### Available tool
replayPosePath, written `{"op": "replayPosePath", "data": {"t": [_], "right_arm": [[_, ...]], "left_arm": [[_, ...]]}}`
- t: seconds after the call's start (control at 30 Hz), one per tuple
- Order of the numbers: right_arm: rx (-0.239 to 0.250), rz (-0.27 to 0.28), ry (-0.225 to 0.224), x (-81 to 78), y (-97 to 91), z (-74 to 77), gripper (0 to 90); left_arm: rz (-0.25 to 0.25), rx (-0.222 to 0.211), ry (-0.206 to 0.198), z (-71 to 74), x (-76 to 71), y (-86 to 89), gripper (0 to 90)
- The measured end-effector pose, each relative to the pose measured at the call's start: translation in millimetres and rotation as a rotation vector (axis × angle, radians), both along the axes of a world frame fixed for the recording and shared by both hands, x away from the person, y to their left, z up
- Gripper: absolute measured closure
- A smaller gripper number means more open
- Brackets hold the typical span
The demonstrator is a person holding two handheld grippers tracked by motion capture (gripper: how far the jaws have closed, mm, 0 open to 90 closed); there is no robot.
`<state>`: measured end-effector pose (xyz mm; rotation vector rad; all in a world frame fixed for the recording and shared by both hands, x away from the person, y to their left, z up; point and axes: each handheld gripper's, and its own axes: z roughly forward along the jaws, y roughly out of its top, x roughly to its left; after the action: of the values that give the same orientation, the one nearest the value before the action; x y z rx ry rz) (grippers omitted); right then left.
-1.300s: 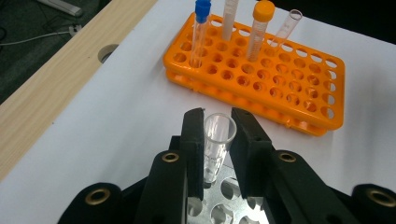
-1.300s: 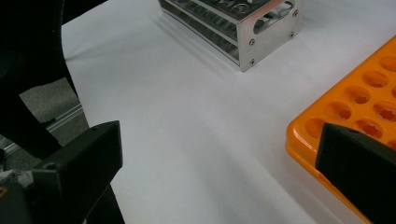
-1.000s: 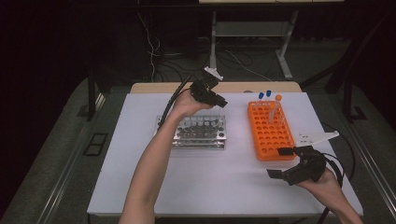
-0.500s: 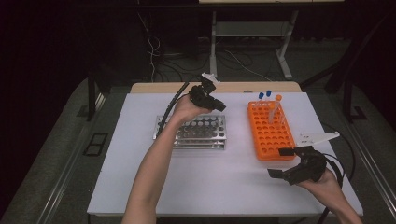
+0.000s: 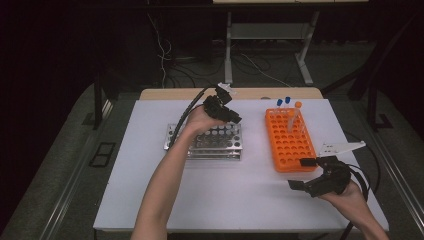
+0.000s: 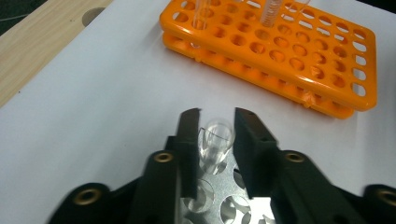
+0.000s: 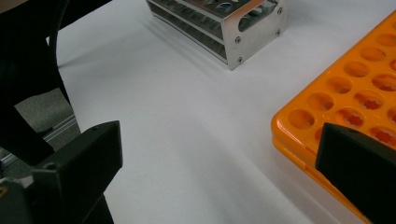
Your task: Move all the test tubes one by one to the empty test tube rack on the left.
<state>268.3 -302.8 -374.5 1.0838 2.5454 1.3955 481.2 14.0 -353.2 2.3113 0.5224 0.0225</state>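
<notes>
A clear, uncapped tube point(image 6: 217, 137) stands in a hole at the far right corner of the metal rack point(image 5: 200, 147). My left gripper point(image 6: 217, 116) points down over it, one jaw on each side. The jaws have just been opening, and a thin gap shows beside the tube, so the pads no longer press on it. In the high view the left gripper point(image 5: 234, 118) is over the rack's back right corner. My right gripper point(image 5: 297, 173) rests low by the orange rack's point(image 5: 290, 142) near left corner. Its jaws stand wide open over bare table point(image 7: 224, 154).
The orange rack point(image 6: 280, 51) holds a few tubes at its far end, two blue-capped point(image 5: 283, 101) and one orange-capped point(image 5: 298, 105). The metal rack point(image 7: 252, 28) lies left of it on the white table point(image 5: 150, 175). A wooden strip point(image 5: 165, 94) runs along the back.
The left gripper has dipped slightly over the metal rack's far corner. The right hand has kept still.
</notes>
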Motion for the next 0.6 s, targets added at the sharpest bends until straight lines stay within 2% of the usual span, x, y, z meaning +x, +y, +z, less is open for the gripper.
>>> {"op": "replayPosePath", "data": {"t": [0.07,0.13,0.27,0.5,0.6], "right_arm": [[-0.002,-0.004,0.001,0.6,-1.1,-0.6,0.2],[-0.004,-0.007,-0.001,1.1,-2.3,-0.3,0.2],[-0.015,-0.016,-0.004,3.2,-4.8,2.0,0.2],[-0.04,-0.031,-0.007,14.0,-8.2,5.9,0.2],[-0.053,-0.041,-0.005,20.7,-10.4,7.0,0.2]], "left_arm": [[0.004,-0.005,0.008,1.4,-0.4,0.2,65.3],[0.011,0.007,0.0,4.2,-1.9,0.2,60.3],[0.027,0.0,-0.002,12.9,-6.1,3.4,50.2],[0.041,-0.037,0.01,31.7,-16.2,14.6,33.5],[0.041,-0.068,0.015,38.4,-23.8,18.2,27.7]]}}
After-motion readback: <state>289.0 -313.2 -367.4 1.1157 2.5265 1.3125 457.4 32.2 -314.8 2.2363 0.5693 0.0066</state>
